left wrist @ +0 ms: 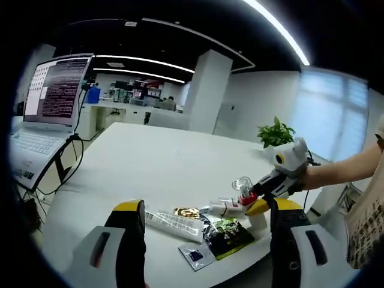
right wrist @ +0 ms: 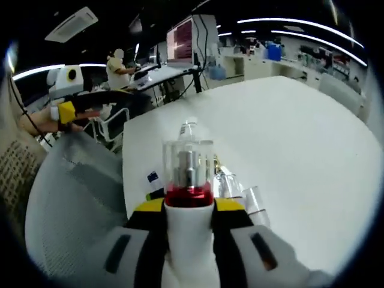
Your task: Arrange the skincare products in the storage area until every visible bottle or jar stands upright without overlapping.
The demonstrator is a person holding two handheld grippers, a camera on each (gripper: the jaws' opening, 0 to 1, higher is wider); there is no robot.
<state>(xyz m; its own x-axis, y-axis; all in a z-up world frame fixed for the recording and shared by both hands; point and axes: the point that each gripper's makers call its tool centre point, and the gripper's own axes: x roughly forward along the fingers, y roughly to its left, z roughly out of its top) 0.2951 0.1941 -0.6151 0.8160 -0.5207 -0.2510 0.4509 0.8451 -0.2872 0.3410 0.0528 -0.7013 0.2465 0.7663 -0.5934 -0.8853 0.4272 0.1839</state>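
The white bench (left wrist: 168,162) runs wide and mostly bare, and all the skincare sits bunched at its near edge, within easy reach of both hands. That placement makes sense: the pile has to be sorted where it lies, in plain sight.

Over to the right tongs (right wrist: 189,210), and they are clamped on a bottle (right wrist: 188,165). White body between the jaws, red collar just above them, a clear cap on top. In the left gripper view the same bottle (left wrist: 244,191) hangs over the right end of the pile, held clear of the bench, the tongs (left wrist: 264,191) reaching in from the right on a person's forearm. The grip sits low on the body, so I judge the bottle can be set down on its base without the jaws fouling the cap.

The left tongs (left wrist: 207,219) hang spread apart, nothing between them, framing the pile from the near side. Held back like that, they look ready to steady or pick the next item.

Now the pile itself. A white tube (left wrist: 174,225) lies flat, pointing away from the left jaw. Beside it a dark sachet (left wrist: 227,235) with green print, flat as well. A small pale packet (left wrist: 196,255) sits nearest the bench edge. A small white bottle (left wrist: 225,208) lies on its side behind the sachet. None of these stand yet, so the arranging looks early.
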